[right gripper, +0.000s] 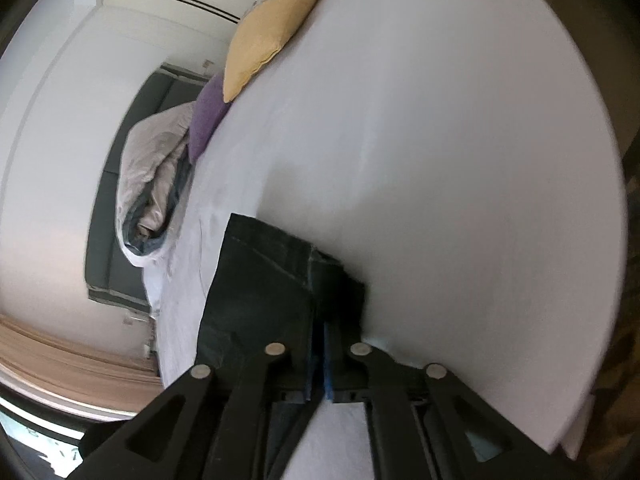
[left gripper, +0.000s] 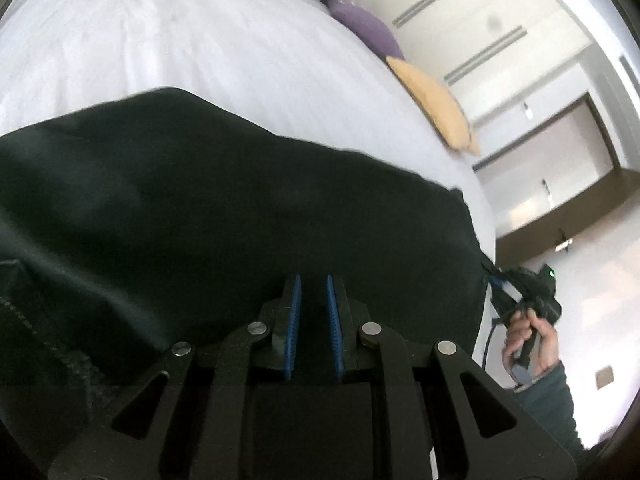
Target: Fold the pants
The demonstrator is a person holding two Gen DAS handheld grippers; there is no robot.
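Observation:
Black pants (left gripper: 240, 200) lie across the white bed (left gripper: 200, 40), bunched up close to the left wrist camera. My left gripper (left gripper: 314, 284) sits over their near edge, blue pads a narrow gap apart with dark cloth filling it. At the pants' far right end a hand (left gripper: 528, 336) holds my right gripper (left gripper: 496, 280) at the cloth's edge. In the right wrist view, my right gripper (right gripper: 322, 320) has its pads almost together on a stitched corner of the pants (right gripper: 260, 280), which hides the fingertips.
A yellow pillow (left gripper: 436, 108) (right gripper: 272, 24) and a purple pillow (left gripper: 368, 28) (right gripper: 208, 116) lie along the bed's edge. A rolled grey duvet (right gripper: 152, 184) sits beyond them. White sheet (right gripper: 440, 160) stretches past the pants. The bed ends at the right, by the floor.

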